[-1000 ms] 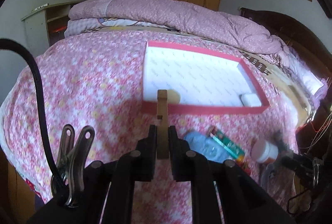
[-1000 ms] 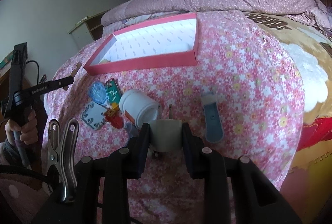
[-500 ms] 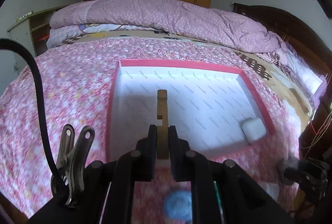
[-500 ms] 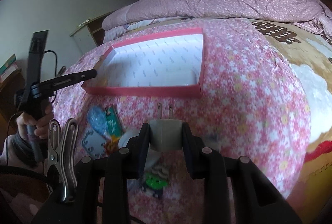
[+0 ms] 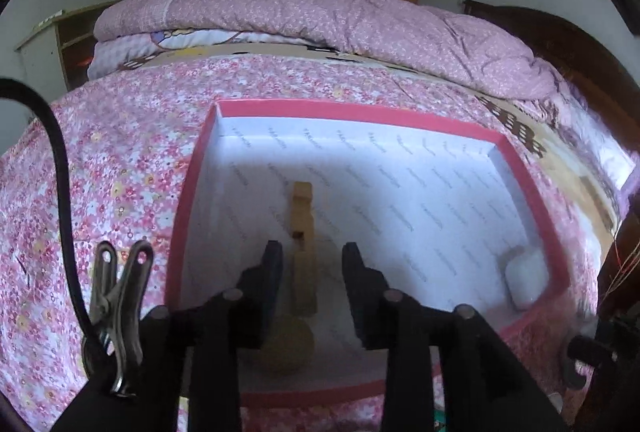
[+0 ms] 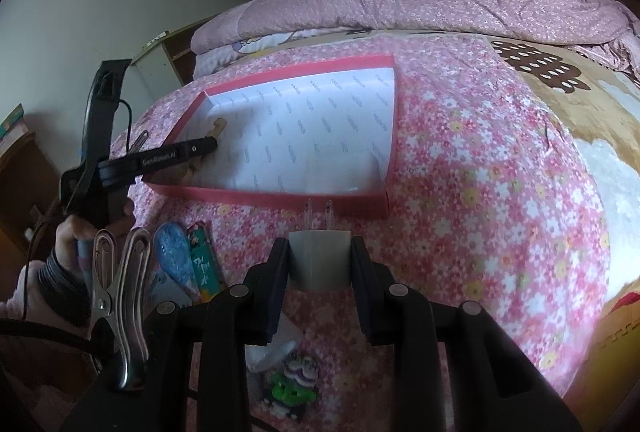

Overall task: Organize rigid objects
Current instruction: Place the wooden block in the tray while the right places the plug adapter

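Observation:
A shallow pink-rimmed box with a white lining lies on the flowered bed; it also shows in the right wrist view. My left gripper is open over the box's near left part, and a wooden clothespin-like piece lies loose between its fingers on the lining. A white block sits in the box's near right corner. My right gripper is shut on a grey-white plug adapter, prongs pointing at the box's near wall.
A blue oval tag, a green bookmark, a white jar and a green toy lie on the bedspread near my right gripper. A folded pink quilt lies at the bed's far end. Wardrobe and shelf stand behind.
My left gripper moved forward over the box and opened, letting go of the wooden piece onto the lining. My right gripper rose and moved toward the box with the adapter.

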{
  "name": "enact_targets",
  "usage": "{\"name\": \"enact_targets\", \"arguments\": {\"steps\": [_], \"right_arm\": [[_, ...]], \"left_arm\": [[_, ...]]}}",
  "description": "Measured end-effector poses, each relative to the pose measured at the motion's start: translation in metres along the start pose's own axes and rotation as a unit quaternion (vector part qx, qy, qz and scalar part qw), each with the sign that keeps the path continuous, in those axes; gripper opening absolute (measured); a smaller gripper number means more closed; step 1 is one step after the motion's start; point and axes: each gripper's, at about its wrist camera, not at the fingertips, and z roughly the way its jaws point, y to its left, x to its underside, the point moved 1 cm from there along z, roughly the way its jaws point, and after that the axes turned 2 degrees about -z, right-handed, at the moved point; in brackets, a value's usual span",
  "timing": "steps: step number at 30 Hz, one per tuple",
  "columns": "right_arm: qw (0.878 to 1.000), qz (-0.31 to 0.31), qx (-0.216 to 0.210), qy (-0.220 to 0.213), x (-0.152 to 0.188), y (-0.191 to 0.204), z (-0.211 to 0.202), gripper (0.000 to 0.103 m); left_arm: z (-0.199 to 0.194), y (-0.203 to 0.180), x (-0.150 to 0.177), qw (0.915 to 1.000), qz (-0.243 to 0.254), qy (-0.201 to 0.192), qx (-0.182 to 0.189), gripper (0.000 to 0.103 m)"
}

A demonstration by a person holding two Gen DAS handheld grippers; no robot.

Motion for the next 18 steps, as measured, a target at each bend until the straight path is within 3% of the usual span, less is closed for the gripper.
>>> {"name": "enact_targets", "arguments": {"steps": [6, 11, 18], "right_arm": [[1.0, -0.015, 0.025, 0.003, -0.025, 0.004, 0.012, 0.031], [0.999, -0.024, 0.026, 0.0, -0.043, 0.007, 0.023, 0.031], [1.0, -0.003, 0.027, 0.004, -0.061, 0.001, 0.041, 0.031]], "left_arm": [[-0.016, -0.012, 0.011, 0.9997, 0.003, -0.024, -0.008, 0.059], [-0.023, -0.018, 0.014, 0.9993, 0.019, -0.027, -0.014, 0.062], [-0.024, -0.013, 0.019, 0.9999, 0.001, -0.013, -0.009, 0.063]]}}
